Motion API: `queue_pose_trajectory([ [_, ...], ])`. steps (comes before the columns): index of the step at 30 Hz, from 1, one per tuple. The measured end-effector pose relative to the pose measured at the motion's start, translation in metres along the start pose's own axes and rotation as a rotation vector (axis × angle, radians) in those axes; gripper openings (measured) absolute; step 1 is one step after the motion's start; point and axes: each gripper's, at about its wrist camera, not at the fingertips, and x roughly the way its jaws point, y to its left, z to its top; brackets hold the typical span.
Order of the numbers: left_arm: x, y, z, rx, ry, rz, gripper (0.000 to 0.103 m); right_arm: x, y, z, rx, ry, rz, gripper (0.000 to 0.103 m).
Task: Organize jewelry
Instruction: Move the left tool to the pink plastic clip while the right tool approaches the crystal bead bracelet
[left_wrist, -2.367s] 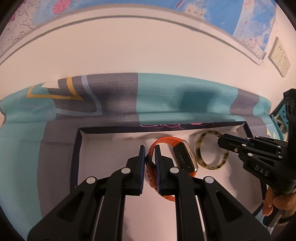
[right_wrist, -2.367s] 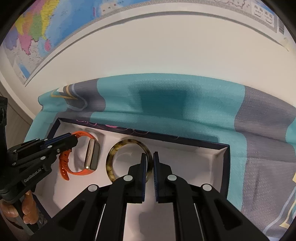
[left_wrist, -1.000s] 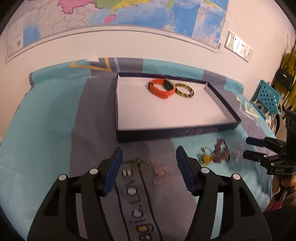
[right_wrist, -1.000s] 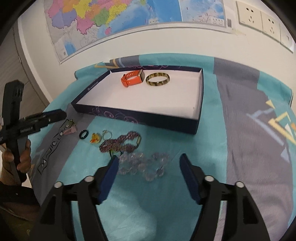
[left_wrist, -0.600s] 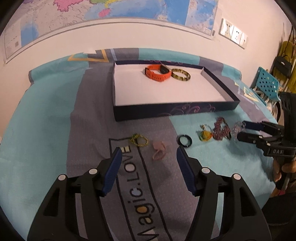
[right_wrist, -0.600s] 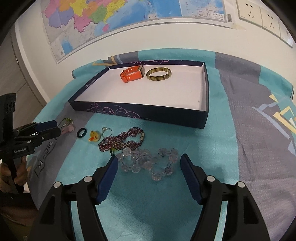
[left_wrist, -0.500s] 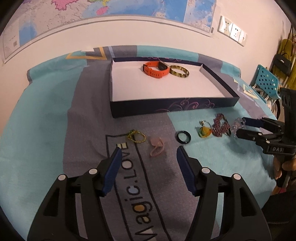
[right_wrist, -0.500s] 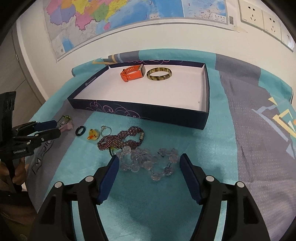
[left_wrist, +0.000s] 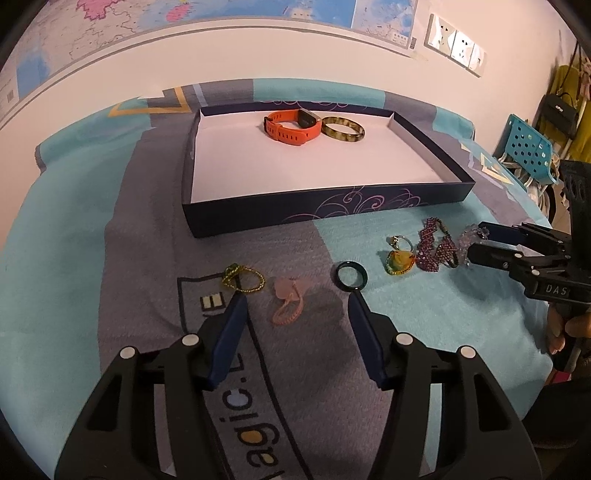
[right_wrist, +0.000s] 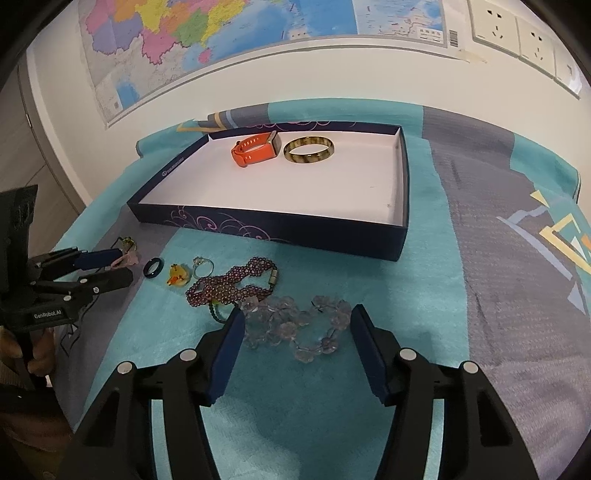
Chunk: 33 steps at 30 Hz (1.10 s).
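A navy box (left_wrist: 325, 212) with a white floor holds an orange watch (left_wrist: 290, 127) and a mottled bangle (left_wrist: 342, 128). On the cloth in front lie a pink charm (left_wrist: 288, 299), a dark ring (left_wrist: 351, 274), a yellow-green cord (left_wrist: 242, 278), a yellow pendant (left_wrist: 399, 260), a purple beaded bracelet (right_wrist: 229, 286) and a clear crystal bracelet (right_wrist: 295, 328). My left gripper (left_wrist: 295, 297) hovers around the pink charm, jaws closing, pads not touching it. My right gripper (right_wrist: 296, 312) straddles the crystal bracelet, jaws closing, also apart from it.
A teal and grey cloth (right_wrist: 480, 258) covers the table. A map and wall sockets (right_wrist: 517, 33) are on the wall behind. A blue perforated chair (left_wrist: 528, 147) stands off the table's right end. A hand (left_wrist: 569, 328) grips the right gripper's handle.
Both grippers left the watch and bangle in the box and pulled back to the loose pieces. Over the last second the left gripper sank toward the pink charm and both jaws narrowed.
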Motion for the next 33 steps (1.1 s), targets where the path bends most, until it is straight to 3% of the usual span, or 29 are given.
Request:
queue_pose_trajectory([
  [3, 0.0011, 0.0013, 0.0015, -0.004, 0.004, -0.001, 0.054, 0.0005, 0.0013, 0.0004, -0.005, 0.001, -0.005, 0.058],
  [5, 0.0019, 0.0014, 0.0024, -0.002, 0.004, 0.014, 0.046, 0.0003, 0.0004, 0.0003, -0.002, 0.001, -0.002, 0.058],
  [11, 0.0015, 0.0062, 0.0036, -0.015, 0.006, 0.007, 0.038, -0.0008, -0.0026, 0.0002, 0.003, 0.0, -0.014, 0.044],
  [18, 0.0026, 0.0042, 0.0027, -0.007, 0.003, 0.012, 0.037, -0.0023, -0.0026, -0.0013, -0.006, -0.002, 0.006, 0.03],
  [21, 0.0029, 0.0017, 0.0029, -0.009, 0.006, 0.001, 0.024, -0.0024, -0.0027, -0.0017, 0.0, -0.003, 0.016, 0.026],
  [24, 0.0035, -0.0001, 0.0023, -0.006, 0.005, 0.002, 0.021, -0.0029, -0.0043, -0.0019, 0.01, -0.005, 0.034, 0.019],
  [26, 0.0034, 0.0001, 0.002, -0.011, 0.004, 0.004, 0.017, -0.0032, -0.0052, -0.002, 0.015, -0.006, 0.033, 0.019],
  [33, 0.0027, 0.0004, 0.0003, -0.017, 0.002, -0.005, 0.017, -0.0074, -0.0063, -0.0025, 0.029, -0.017, 0.042, 0.016],
])
